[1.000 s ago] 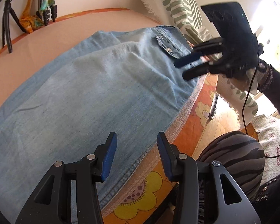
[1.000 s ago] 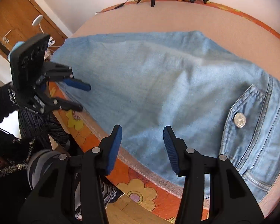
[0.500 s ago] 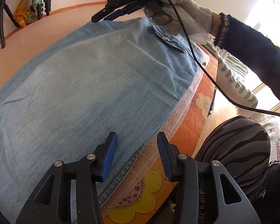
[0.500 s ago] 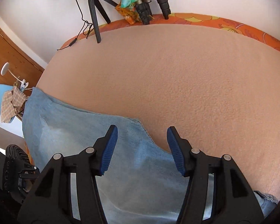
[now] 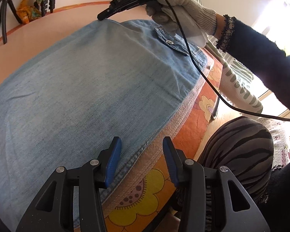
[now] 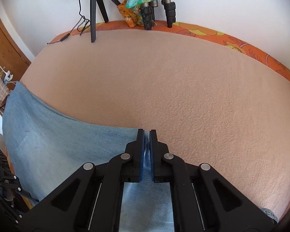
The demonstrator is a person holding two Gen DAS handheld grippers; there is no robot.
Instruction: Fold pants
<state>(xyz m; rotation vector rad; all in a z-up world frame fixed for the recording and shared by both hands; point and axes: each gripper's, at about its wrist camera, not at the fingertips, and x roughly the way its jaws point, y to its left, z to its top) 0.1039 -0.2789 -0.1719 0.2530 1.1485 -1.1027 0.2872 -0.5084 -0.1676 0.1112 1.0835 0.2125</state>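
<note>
Pink bumpy blanket [image 6: 183,89] lies bare across the upper frame. Right gripper [image 6: 147,135] pinches the far edge of the light blue denim pants [image 6: 58,141]. Left gripper [image 5: 142,145] hangs open over their near edge, holding nothing.

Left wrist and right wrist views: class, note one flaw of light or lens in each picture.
Left wrist view: daylight at the upper right washes out to white glare behind the sleeve, while the jeans stay evenly lit. Right wrist view: the fisheye bows the far edge of the bed into an arc and darkens the corners; the tripods lean inward.
</note>
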